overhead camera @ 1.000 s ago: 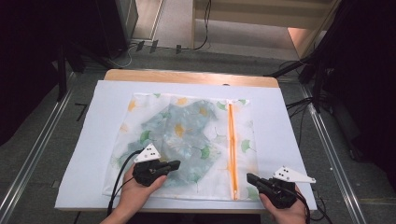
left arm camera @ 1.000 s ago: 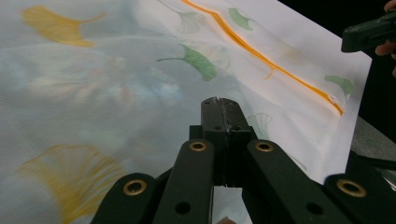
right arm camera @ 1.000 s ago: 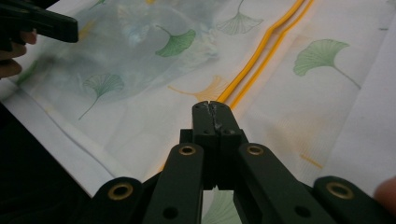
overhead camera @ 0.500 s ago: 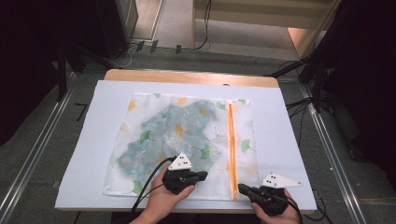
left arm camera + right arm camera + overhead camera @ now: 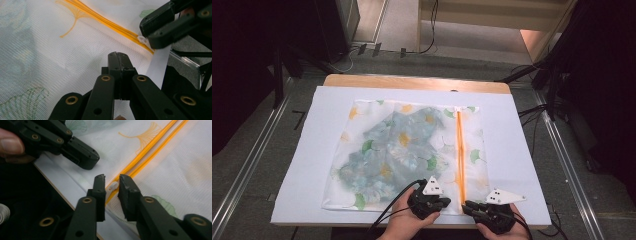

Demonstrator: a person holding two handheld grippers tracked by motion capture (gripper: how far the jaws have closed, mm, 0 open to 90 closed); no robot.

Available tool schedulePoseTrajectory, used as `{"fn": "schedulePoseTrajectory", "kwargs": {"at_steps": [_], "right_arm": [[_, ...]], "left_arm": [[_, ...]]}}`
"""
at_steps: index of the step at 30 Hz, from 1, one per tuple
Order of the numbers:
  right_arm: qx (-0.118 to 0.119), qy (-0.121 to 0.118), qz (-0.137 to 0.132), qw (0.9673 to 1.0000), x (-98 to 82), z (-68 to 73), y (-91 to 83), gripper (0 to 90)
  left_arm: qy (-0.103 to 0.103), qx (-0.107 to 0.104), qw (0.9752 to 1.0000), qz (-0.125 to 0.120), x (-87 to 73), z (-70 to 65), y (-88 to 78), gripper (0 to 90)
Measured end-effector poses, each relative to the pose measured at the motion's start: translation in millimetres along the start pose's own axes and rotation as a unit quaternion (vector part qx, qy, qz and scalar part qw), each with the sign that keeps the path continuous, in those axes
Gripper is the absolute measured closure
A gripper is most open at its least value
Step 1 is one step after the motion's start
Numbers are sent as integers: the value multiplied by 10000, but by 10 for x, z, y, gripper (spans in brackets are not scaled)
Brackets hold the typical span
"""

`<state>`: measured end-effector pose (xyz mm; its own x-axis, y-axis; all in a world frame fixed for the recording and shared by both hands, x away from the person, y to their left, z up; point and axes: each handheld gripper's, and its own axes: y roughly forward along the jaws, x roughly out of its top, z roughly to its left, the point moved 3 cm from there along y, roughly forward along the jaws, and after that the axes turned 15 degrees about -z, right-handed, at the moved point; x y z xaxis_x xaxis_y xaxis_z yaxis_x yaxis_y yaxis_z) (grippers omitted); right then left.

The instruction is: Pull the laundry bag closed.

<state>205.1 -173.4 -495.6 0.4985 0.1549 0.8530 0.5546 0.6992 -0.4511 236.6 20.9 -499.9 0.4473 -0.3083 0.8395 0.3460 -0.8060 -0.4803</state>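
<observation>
1. I am keeping my left gripper (image 5: pixel 428 201) at the near edge of the table (image 5: pixel 412 82), its jaws pressed fully together with nothing between them; in the left gripper view the shut tips (image 5: pixel 119 58) are resting low over the mesh, just short of the orange line
2. I am holding my right gripper (image 5: pixel 484 212) just beside it at the same near edge; its jaws have just been opening and are now standing narrowly apart
3. In the right gripper view, the small white zipper pull (image 5: pixel 111 187) is lying in the gap between those jaws, and neither pad is pressing on it
4. That pull is sitting at the near end of the orange zipper (image 5: pixel 459 150), which is running away from me along the right part of the mesh laundry bag (image 5: pixel 412 150)
5. The bag is lying flat on the white sheet (image 5: pixel 327 125) covering the table, printed with green and yellow leaves, and a blue-green floral garment (image 5: pixel 399 145) is showing through its mesh
6. Beyond the table's far wooden edge, cables (image 5: pixel 362 50) are trailing across the grey floor
</observation>
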Motion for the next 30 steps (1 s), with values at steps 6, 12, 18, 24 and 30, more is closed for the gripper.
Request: {"fn": "schedulePoseTrajectory", "kwargs": {"at_steps": [6, 12, 18, 24, 30], "right_arm": [[-118, -518, 95, 9985, -41, 70, 46, 640], [-122, -512, 41, 9986, -15, 61, 16, 770], [-383, -313, -123, 9987, 21, -62, -49, 863], [-287, -141, -182, 9993, 35, -103, -89, 869], [-265, 57, -209, 9994, 38, -104, -68, 729]], "left_arm": [[-48, -16, 10000, -75, -18, 4, -4, 900], [-93, -89, 9999, -83, -23, 25, -9, 900], [-106, -98, 9999, -81, -25, 30, -11, 900], [-138, -97, 9998, -84, -26, 31, -10, 900], [-154, -103, 9998, -83, -27, 34, -12, 900]]}}
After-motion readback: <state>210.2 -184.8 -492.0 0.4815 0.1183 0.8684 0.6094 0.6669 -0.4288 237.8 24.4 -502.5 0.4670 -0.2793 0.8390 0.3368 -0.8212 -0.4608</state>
